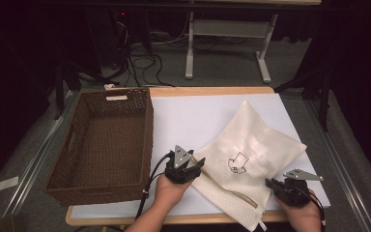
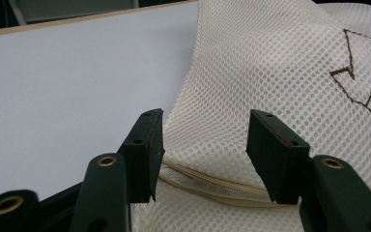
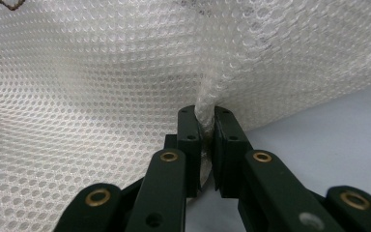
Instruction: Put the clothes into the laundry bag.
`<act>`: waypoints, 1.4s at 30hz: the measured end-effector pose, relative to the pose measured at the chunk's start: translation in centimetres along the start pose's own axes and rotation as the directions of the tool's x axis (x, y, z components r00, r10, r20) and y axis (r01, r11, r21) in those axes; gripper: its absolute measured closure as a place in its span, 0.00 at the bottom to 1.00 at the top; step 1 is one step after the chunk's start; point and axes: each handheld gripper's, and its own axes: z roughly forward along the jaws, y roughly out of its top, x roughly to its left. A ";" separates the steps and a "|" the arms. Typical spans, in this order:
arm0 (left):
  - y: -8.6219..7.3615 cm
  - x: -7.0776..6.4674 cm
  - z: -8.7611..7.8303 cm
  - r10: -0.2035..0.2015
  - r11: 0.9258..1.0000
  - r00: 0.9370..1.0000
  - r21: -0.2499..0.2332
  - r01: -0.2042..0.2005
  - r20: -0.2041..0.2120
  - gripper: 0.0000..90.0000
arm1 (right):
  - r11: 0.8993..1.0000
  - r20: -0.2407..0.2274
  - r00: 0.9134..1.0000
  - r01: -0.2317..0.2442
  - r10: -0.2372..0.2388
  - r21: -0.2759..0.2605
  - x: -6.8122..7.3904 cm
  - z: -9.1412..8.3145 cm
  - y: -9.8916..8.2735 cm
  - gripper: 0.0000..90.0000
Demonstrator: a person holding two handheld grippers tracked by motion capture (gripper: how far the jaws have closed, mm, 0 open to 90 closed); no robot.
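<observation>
Step in hand: taking hold of the mesh bag at two points, most likely to lift it off the bench and carry it to the wicker basket that stands at the bench's left edge. One hold is made, the other is not.

The mesh bag lies flat on the right half of the bench, set cornerwise, its near corner reaching the front edge; a small dark emblem marks its middle and a zip runs along its near-left side.

Right gripper: jaws together, clamped on a pinch of mesh at the bag's near-right edge. In the right gripper view the fold of fabric rises up out from between the pads (a narrow fold, a light hold by the look of it).

Left gripper: jaws about half apart, holding nothing. They straddle the bag's left edge by the zip, mesh lying between the pads but not pressed.

Next move, as judged: the left gripper closes down on the zip edge, low enough to catch fabric and not slide off. Then both hands rise together and travel left, keeping the bag clear of the basket's rim.
</observation>
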 end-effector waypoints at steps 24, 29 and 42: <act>-1.5 -0.5 2.9 -0.028 0.976 0.993 0.219 0.002 0.116 0.55 | 1.000 0.075 0.997 -0.020 0.022 -0.022 -3.1 -0.3 0.8 0.95; -1.5 -1.1 3.2 0.005 0.969 0.990 0.246 -0.039 0.139 0.74 | 1.000 0.078 0.997 -0.016 0.018 -0.020 -3.1 -0.2 0.8 0.95; -2.0 -2.5 0.2 0.100 0.978 0.990 0.171 -0.116 0.098 0.87 | 1.000 0.056 0.998 0.001 0.000 -0.016 -3.0 1.5 2.2 0.96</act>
